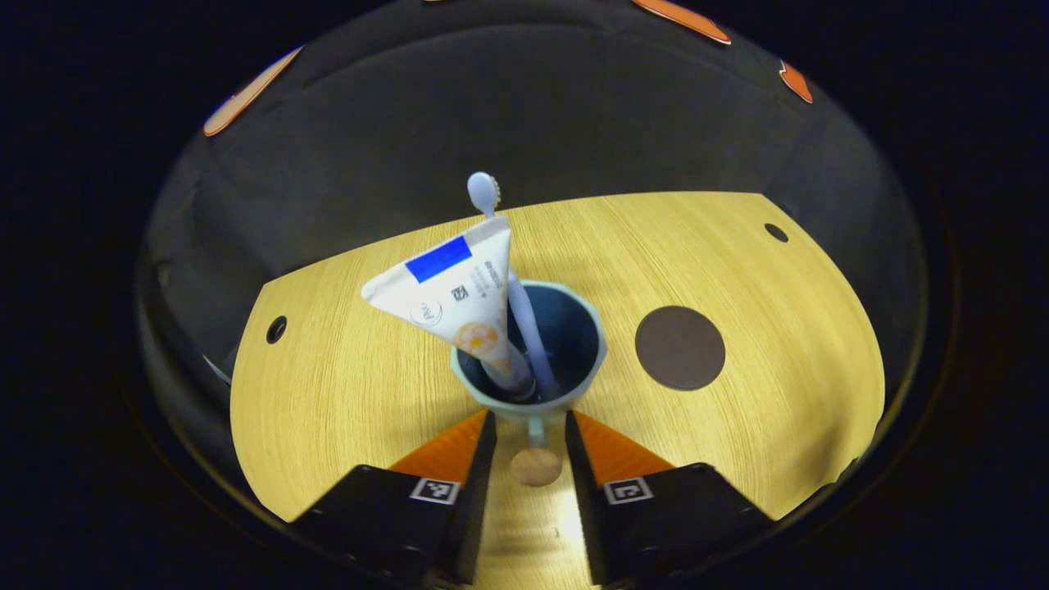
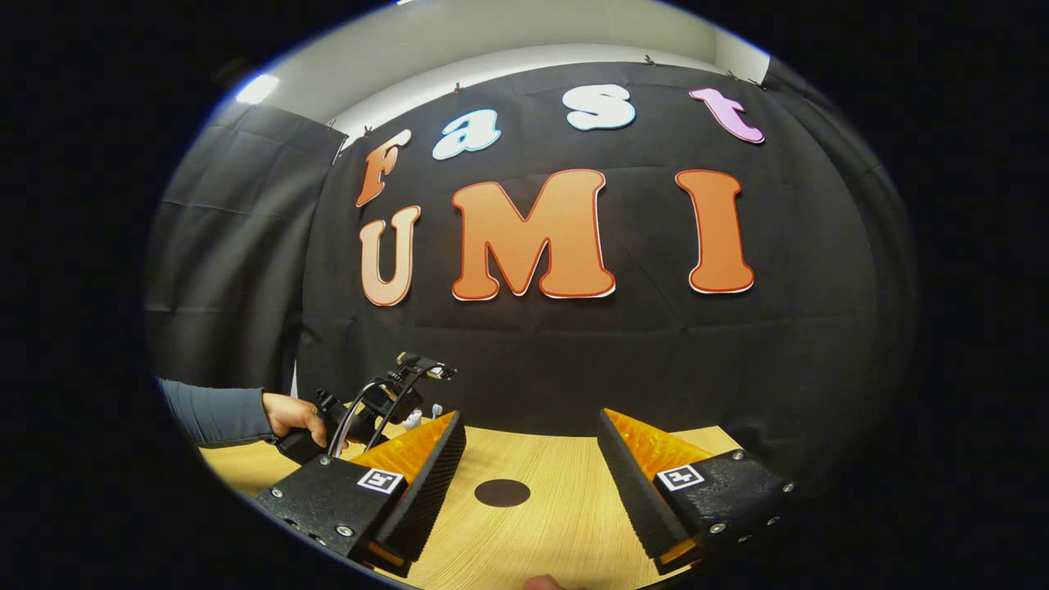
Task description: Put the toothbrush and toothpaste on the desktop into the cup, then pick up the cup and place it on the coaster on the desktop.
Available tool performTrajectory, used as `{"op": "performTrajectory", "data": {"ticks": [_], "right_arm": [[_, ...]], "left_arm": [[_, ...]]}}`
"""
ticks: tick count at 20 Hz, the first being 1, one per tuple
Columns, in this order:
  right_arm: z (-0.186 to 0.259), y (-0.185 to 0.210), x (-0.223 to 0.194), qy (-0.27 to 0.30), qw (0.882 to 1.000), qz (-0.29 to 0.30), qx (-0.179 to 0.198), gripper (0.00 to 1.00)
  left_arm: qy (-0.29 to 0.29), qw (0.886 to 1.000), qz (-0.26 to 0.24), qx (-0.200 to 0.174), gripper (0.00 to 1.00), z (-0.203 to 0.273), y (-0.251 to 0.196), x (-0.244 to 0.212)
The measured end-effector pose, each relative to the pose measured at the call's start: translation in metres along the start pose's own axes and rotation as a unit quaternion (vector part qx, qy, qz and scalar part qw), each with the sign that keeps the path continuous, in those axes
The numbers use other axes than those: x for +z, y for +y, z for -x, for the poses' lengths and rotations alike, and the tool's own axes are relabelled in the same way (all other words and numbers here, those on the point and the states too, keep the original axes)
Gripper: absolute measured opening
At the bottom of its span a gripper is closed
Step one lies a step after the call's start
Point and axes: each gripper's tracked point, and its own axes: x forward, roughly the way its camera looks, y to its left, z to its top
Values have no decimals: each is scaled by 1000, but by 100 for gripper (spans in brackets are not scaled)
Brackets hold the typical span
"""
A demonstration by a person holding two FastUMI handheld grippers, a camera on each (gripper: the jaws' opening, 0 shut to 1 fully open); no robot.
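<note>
Two things stand in the cup (image 1: 565,344): the toothpaste (image 1: 459,303) and the toothbrush (image 1: 512,287). The cup is pale blue-green outside and dark blue inside, and it stands upright on the wooden bench (image 1: 344,393), near the middle of it. The toothpaste tube is white, with its cap end down in the cup and its flat crimped end up, leaning to the left over the rim. It carries a solid blue rectangle, a small round logo, an orange picture and some lines of small print; the writing is too small to be read. The toothbrush is pale blue and leans beside the tube, touching it, with the head up above the tube's edge.

In the left gripper view, the left gripper (image 1: 530,426) is low over the bench, just in front of the cup. Its jaws are partly open, one finger at each side of the small handle (image 1: 536,428) of the cup, and they do not press on it. A small round wooden-coloured spot (image 1: 536,466) lies on the bench between the fingers.

The coaster (image 1: 679,347), a dark brown disc, lies flat on the bench to the right of the cup, near it but not touching.

In the right gripper view, the right gripper (image 2: 531,447) hangs above the bench with wide open jaws and holds nothing. The coaster (image 2: 501,492) shows between its fingers, farther off. At the left, a hand (image 2: 288,415) with a grey sleeve (image 2: 215,412) holds the other gripper.
</note>
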Motion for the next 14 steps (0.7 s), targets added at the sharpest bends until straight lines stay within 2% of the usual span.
{"op": "performTrajectory", "data": {"ticks": [2, 3, 8, 14], "right_arm": [[1, -1, -2, 1, 1000, 2, -1, 97], [2, 0, -3, 1, 1000, 2, 0, 97], [8, -4, -6, 3, 1000, -11, -4, 97], [13, -18, -7, 4, 999, -28, -19, 97]], "left_arm": [[0, 1000, 0, 0, 34, 3, -2, -3], [-5, 1000, 3, -1, 27, 5, -2, 0], [-17, 1000, 18, -7, 19, 1, -2, 0], [-37, 999, 25, -14, 19, 1, -4, 3]]}}
